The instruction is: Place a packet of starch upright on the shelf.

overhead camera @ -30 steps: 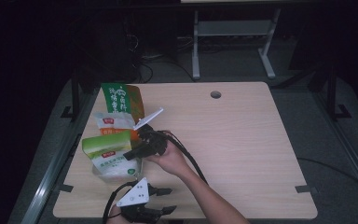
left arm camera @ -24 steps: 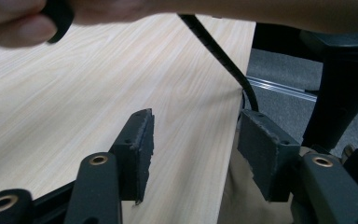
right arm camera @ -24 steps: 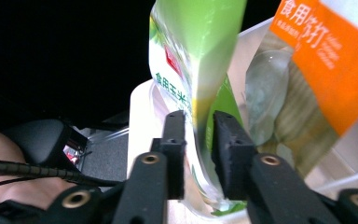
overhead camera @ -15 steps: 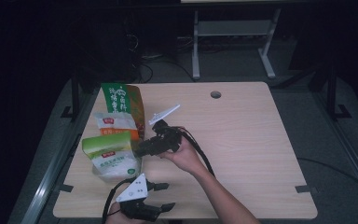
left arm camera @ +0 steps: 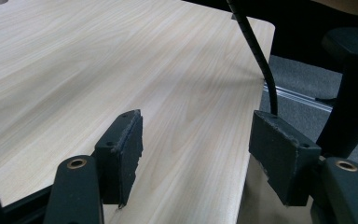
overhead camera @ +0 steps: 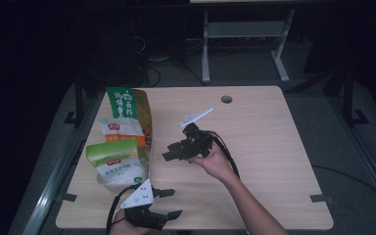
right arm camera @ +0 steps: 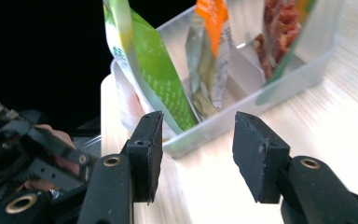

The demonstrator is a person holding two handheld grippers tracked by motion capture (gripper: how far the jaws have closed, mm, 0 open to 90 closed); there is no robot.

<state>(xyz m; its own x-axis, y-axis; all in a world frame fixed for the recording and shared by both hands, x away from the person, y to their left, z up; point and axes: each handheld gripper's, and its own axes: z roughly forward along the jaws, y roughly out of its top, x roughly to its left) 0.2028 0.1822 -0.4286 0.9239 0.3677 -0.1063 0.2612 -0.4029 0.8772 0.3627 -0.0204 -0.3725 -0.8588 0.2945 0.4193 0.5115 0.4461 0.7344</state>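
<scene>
Both your grippers are opening wider, empty: right gripper [overhead camera: 169, 152] facing the bin [right arm camera: 279, 88] of packets [right arm camera: 156, 70], left gripper [overhead camera: 169, 203] idling.

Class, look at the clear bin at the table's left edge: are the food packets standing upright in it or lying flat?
Upright. In the right gripper view the packets stand on edge inside the bin, tops above its rim.

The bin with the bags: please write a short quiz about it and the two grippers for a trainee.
1. True or false: the right gripper holds a bag.
2. How many bags stand in the bin? A two, B three, C five.
3. Which gripper is nearer the table's near edge?
Key: 1 false, its jaws have just been opening and are empty. 2 B. 3 The left gripper.
</scene>
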